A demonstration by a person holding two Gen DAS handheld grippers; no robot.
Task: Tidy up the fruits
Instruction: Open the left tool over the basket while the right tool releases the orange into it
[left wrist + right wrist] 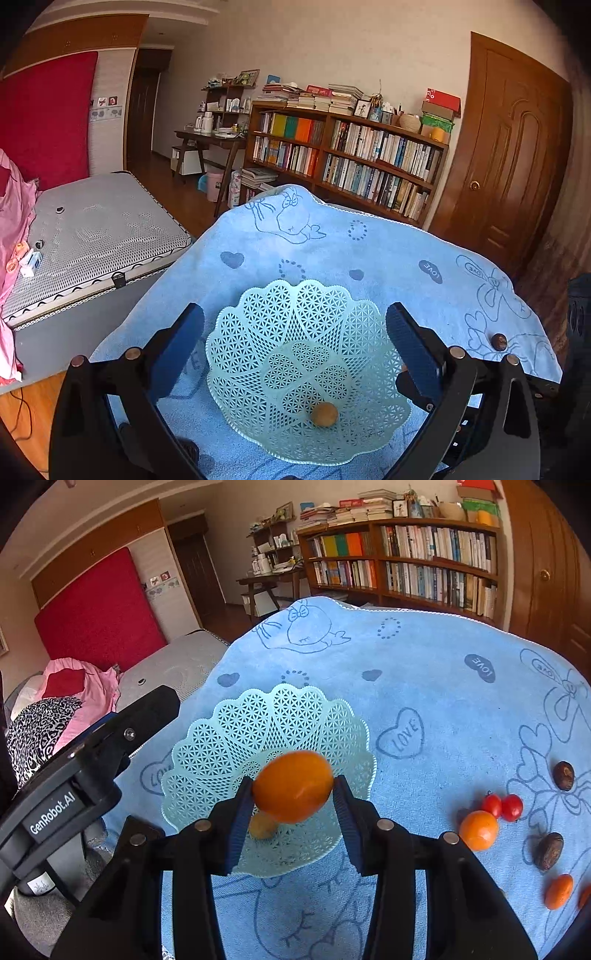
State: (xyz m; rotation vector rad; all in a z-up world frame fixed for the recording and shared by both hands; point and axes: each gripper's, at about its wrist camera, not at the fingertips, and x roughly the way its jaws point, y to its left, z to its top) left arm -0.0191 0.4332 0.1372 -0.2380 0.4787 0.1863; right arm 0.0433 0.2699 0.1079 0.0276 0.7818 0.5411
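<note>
left gripper [295,339]: jaws wide apart, nothing between them, one finger on each side of the basket
basket [258,332]: pale green lattice bowl on blue towel [388,251]
in basket: one small tan round fruit [324,414] near the front
on towel: dark brown nut [498,341] at right, apart from basket

**Lived-in bedroom at home**

A bedroom in a home, shown by a bare mattress [99,236] against a red padded headboard [44,118], pink bedding [85,690], a long wooden bookcase [347,158] crammed with books, a cluttered desk [210,138], panelled wooden door [506,155].
</note>
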